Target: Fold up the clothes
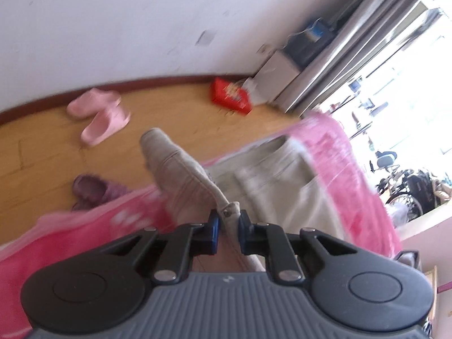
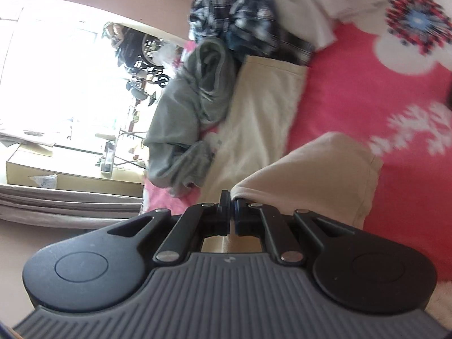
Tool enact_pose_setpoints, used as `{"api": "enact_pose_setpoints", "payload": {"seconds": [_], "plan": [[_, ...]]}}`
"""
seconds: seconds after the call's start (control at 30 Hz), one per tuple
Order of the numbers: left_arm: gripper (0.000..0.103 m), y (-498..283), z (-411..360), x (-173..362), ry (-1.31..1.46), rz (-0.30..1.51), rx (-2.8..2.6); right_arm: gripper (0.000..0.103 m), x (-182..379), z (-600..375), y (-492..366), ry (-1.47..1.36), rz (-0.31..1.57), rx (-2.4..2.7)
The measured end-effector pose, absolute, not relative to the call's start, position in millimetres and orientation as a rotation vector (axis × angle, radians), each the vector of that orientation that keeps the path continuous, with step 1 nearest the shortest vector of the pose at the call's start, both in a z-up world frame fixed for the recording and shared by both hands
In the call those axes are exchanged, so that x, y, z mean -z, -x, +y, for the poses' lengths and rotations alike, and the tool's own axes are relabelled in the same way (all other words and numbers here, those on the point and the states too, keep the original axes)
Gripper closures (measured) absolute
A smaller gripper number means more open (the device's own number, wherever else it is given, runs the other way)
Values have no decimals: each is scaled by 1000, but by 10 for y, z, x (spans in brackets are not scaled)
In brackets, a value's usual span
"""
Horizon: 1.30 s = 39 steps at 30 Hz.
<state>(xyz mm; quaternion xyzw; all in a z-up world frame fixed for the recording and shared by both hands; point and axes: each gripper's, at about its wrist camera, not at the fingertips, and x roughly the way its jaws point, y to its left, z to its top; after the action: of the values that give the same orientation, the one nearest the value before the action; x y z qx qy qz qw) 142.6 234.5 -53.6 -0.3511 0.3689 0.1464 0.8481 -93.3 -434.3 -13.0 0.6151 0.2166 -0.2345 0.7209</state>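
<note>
Beige trousers [image 1: 271, 175] lie on a pink flowered bedspread [image 1: 347, 152]. My left gripper [image 1: 228, 220] is shut on a lifted fold of the beige trousers, which rises up and left from the jaws. In the right wrist view my right gripper [image 2: 231, 206] is shut on another edge of the beige trousers [image 2: 313, 166], with one leg [image 2: 265, 107] stretched flat across the bedspread [image 2: 367, 90]. Both views are blurred by motion.
A grey garment [image 2: 192, 104] lies crumpled beside the trousers, with a dark plaid garment [image 2: 234, 14] and white cloth [image 2: 308, 5] behind. On the wood floor are pink slippers [image 1: 99, 115], purple slippers [image 1: 93, 192] and a red bag [image 1: 230, 97]. Curtains [image 1: 364, 36] hang by a bright window.
</note>
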Motion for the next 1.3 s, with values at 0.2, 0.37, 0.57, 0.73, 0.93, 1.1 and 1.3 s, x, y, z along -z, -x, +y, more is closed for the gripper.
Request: {"api": "enact_pose_setpoints", "payload": {"seconds": [0.2,0.37,0.57,0.73,0.93,1.1,1.3], "plan": [[88,-2179,1838,225,631,727,-344,102,203,-4818,185,-1376,491,460],[88,-2848,1376,151,503,723,-355,102,385,-5170,-354,-1415,502,423],[88,-3575,900,343,370,785,-378,102,783,-5466,-779,-1501,502,436],[88,-4001,619,560,264,815,-384,102,1012,-5578,-975,-1550,508,464],[88,-4353,407,889,171,883,-387,102,1224,-5668,-1176,-1557,546,485],[68,-4530,536,1130,294,970,-352,102,1532,-5739,-1334,-1600,585,522],[43,-4589,771,1064,561,975,-314,99,1777,-5809,-1499,-1648,628,525]]}}
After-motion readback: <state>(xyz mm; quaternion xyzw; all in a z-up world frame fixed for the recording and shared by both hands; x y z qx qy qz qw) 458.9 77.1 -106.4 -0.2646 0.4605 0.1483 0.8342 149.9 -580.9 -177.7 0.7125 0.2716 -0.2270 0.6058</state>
